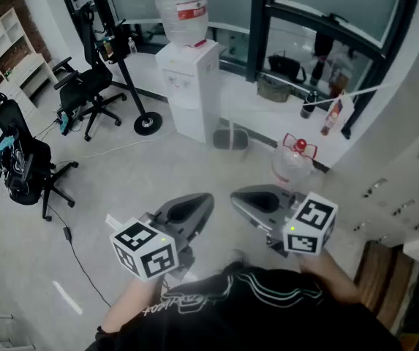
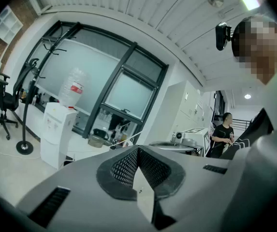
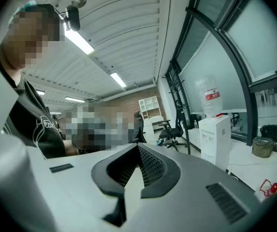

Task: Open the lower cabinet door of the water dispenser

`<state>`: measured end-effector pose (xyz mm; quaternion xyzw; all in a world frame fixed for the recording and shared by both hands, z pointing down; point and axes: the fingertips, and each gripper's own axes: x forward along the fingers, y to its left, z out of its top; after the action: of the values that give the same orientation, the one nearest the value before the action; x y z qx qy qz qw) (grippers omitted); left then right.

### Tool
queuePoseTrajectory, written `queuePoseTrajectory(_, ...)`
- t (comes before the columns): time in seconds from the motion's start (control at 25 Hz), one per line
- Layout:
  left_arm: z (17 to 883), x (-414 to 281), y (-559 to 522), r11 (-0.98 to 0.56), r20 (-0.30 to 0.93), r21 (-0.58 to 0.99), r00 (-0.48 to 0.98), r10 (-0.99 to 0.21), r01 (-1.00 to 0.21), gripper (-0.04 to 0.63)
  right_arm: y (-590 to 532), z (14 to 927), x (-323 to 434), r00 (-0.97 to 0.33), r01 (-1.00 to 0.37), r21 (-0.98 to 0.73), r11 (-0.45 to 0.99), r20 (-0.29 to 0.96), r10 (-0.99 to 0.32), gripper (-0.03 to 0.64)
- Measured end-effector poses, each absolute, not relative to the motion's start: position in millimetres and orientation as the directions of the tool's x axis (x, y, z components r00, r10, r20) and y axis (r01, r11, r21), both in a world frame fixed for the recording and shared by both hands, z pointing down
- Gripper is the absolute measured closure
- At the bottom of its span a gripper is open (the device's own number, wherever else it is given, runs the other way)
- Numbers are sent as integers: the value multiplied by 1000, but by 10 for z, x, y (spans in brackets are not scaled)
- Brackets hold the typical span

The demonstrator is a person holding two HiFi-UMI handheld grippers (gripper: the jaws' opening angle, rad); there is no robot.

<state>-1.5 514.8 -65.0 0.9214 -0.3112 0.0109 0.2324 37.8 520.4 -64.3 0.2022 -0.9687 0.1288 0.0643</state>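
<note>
The water dispenser [image 1: 189,86] stands upright, front facing the person [image 1: 253,314].

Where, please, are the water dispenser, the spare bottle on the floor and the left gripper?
water dispenser [image 1: 185,88], head view, white front panel.
spare bottle [image 1: 289,168], head view, clear body.
left gripper [image 1: 203,202], head view, its shut jaw tips.

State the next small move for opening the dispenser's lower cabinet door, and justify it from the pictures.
Probably step toward the water dispenser: it stands across the floor, while the left claw and right claw, both shut and empty, sit close to the person's body, seemingly out of reach.
</note>
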Motion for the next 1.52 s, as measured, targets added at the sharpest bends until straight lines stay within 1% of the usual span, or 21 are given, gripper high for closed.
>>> queuePoseTrajectory(0.44,-709,-300,5181,-716,132,409,813,-567,-566,595,5243,-641,145,-885,-459,-236,856,209,-417,604)
queuePoseTrajectory(0.84,-505,-238,4724,-694,148,431,804,-575,-576,595,4779,-462,203,-888,-454,-263,851,211,-409,604)
queuePoseTrajectory(1.12,-295,113,3844,-666,185,444,789,-586,-599,595,3850,-253,582,-893,-447,-304,841,206,-400,604)
queuePoseTrajectory(1.36,37,412,2899,-591,246,493,754,-609,-638,595,2867,29,865,-909,-413,-360,837,228,-350,604)
queuePoseTrajectory(1.52,223,631,2274,-558,275,499,732,-623,-663,595,2233,181,1037,-917,-392,-380,838,237,-322,604)
